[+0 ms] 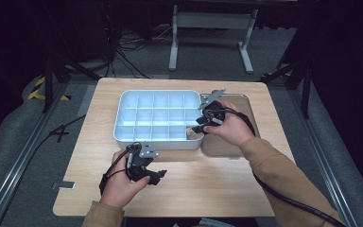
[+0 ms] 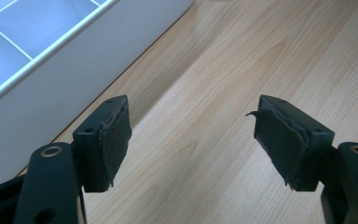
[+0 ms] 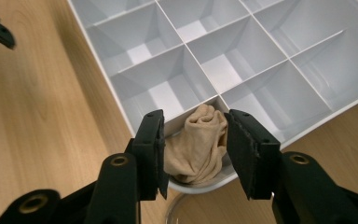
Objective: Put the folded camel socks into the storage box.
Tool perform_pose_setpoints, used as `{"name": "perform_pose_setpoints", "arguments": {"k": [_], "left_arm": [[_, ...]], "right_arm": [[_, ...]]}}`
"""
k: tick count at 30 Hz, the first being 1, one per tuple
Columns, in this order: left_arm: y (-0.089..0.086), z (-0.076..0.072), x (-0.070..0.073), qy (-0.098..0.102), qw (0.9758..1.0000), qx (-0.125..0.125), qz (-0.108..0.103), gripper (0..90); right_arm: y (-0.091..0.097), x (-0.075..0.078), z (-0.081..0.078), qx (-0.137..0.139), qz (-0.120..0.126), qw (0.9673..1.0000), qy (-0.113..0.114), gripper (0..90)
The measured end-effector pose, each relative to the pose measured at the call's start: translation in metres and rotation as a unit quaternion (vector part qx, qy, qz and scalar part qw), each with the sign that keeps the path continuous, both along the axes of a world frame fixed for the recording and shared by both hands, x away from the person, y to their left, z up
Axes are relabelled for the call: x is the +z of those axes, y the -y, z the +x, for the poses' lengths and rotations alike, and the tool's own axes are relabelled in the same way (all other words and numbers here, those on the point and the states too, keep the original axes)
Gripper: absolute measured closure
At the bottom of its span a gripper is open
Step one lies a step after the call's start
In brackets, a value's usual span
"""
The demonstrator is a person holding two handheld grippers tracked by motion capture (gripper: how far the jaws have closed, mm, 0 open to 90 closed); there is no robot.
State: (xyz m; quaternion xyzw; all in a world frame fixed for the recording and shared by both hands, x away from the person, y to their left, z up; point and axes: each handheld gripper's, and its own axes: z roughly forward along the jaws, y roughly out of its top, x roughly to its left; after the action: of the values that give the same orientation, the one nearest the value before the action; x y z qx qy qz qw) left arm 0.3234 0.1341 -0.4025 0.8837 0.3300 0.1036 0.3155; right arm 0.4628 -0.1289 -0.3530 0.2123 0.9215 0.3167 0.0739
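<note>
Wooden table [image 1: 208, 189] seen from above, with a white divided tray [image 1: 123, 113] at its far middle and a clear lid [image 1: 246, 106] lying just right of it. Right gripper [image 3: 193, 151] over the tray's near right corner, jaws closed on a beige sock [image 3: 198, 140] bunched in the corner compartment. Left gripper [image 2: 191, 140] near the tray's near edge, above bare wood, jaws spread wide and holding nothing.

Left gripper [image 1: 158, 176] hovers low with fingers [image 2: 107, 140] spread wide; right gripper [image 1: 194, 130] reaches forward, fingers [image 3: 151, 149] narrowed.
</note>
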Motion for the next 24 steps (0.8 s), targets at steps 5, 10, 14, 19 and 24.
{"name": "perform_pose_setpoints", "arguments": {"k": [5, 10, 14, 19, 24], "left_arm": [[0.000, -0.001, 0.000, -0.002, 1.0000, 0.000, 0.001, 27.7], [0.000, 0.000, 0.001, 0.000, 1.0000, 0.001, 0.000, 27.7], [0.000, 0.000, 0.000, -0.002, 1.0000, 0.001, 0.001, 27.7], [0.000, 0.000, 0.000, -0.003, 1.0000, 0.002, 0.001, 27.7], [0.000, -0.001, 0.001, -0.004, 1.0000, 0.003, 0.002, 27.7]], "right_arm": [[0.013, 0.011, -0.013, 0.003, 0.021, 0.9997, 0.012, 56.1], [0.023, 0.011, -0.022, 0.008, 0.017, 0.9995, 0.024, 55.5], [0.033, 0.011, -0.029, 0.007, 0.028, 0.9993, 0.023, 55.4], [0.043, 0.010, -0.034, 0.005, 0.035, 0.9989, 0.030, 55.0], [0.054, 0.012, -0.040, 0.001, 0.042, 0.9986, 0.031, 53.4]]}}
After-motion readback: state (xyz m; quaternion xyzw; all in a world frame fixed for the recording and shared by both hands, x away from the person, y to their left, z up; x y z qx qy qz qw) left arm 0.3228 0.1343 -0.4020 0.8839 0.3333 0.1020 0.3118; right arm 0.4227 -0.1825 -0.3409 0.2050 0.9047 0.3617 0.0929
